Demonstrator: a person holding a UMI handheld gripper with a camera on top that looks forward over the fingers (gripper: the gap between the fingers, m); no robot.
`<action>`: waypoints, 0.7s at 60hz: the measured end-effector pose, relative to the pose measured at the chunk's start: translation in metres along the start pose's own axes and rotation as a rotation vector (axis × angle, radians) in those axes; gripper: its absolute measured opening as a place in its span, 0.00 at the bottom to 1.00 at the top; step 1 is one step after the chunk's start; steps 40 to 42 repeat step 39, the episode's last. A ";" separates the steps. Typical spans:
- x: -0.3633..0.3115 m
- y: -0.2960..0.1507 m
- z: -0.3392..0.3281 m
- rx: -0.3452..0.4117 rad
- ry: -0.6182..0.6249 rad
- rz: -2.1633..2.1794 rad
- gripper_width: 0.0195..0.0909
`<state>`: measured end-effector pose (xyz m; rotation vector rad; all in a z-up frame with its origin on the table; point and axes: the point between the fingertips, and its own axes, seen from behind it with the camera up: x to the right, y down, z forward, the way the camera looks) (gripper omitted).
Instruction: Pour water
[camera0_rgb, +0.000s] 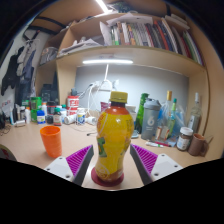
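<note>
A clear plastic bottle (114, 140) of orange drink with a yellow cap and a yellow label stands upright between my gripper's (114, 150) fingers. Both purple pads (82, 157) press against its sides, so the gripper is shut on it. Its base rests on a round red coaster (107, 179) on the wooden desk (30, 160). An orange cup (51, 140) stands upright on the desk, left of the bottle and beyond the left finger.
Along the back of the desk stand several bottles, jars and cans (160, 120) to the right and small containers (60, 105) to the left. A shelf of books (140, 35) with a strip light hangs above.
</note>
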<state>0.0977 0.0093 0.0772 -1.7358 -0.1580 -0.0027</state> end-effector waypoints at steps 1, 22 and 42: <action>0.001 0.001 -0.003 0.000 0.007 0.000 0.92; -0.011 0.024 -0.134 -0.010 0.030 0.044 0.92; -0.039 0.041 -0.244 0.039 -0.023 0.093 0.92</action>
